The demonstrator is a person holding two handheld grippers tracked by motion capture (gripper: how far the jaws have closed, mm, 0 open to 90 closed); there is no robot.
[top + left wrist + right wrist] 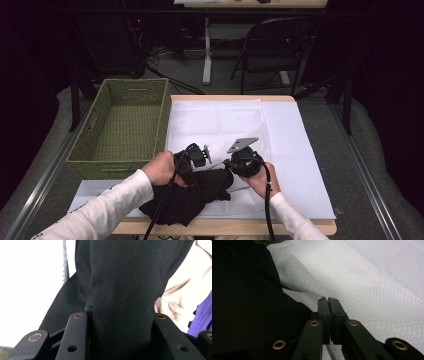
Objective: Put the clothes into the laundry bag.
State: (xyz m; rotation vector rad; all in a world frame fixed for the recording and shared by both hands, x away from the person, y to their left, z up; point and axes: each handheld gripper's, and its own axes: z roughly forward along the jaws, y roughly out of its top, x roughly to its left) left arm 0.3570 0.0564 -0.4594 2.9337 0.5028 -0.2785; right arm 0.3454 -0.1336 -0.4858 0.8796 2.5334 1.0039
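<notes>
High view: black garment [187,197] bunched at table's [300,130] near edge; left claw [197,156] clamped on its fold, right claw [231,163] pinched on white mesh bag [220,125].

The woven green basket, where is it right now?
In the high view the woven green basket sits at the table's left, beside the white mesh bag.

A recording lab or test room is suggested rather than a home. The small wooden table [225,227] is ringed by black curtaining [380,75] at three and nine o'clock, and cables [155,55] are trailed over grey carpet [190,67] at eleven o'clock. A folding chair [275,45] and the white leg of a desk [207,50] (its top barely seen) are set at twelve o'clock.
</notes>
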